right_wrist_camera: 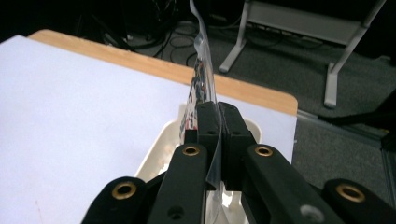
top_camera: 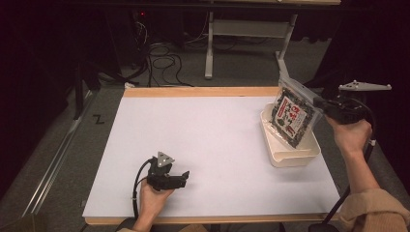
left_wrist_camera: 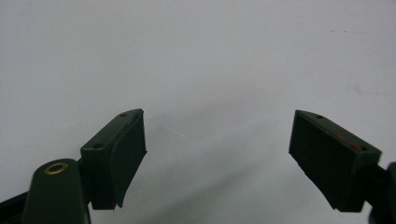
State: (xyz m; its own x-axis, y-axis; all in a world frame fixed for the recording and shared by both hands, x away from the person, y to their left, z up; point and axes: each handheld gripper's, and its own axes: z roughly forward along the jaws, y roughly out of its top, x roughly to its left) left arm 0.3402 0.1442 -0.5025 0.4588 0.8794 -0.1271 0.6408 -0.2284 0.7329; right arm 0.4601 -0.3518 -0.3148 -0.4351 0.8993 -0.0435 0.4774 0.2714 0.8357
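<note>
A clear snack bag [top_camera: 293,112] with a dark, red and white print hangs tilted over the cream tray [top_camera: 290,157] at the table's right. My right gripper [top_camera: 320,103] is shut on the bag's right edge. In the right gripper view the pads [right_wrist_camera: 208,122] pinch the thin clear bag [right_wrist_camera: 201,74], seen edge-on, above the tray [right_wrist_camera: 159,158]. My left gripper [top_camera: 184,178] rests low near the front left of the white table [top_camera: 203,140], held in a hand. Its jaws stand wide open in the left gripper view, with the left gripper [left_wrist_camera: 217,154] holding nothing.
The table has a wooden rim [top_camera: 198,92] at the far edge. Beyond it are a grey floor, cables [top_camera: 162,63] and a metal stand [top_camera: 251,34]. A sleeve [top_camera: 374,210] comes in at the bottom right.
</note>
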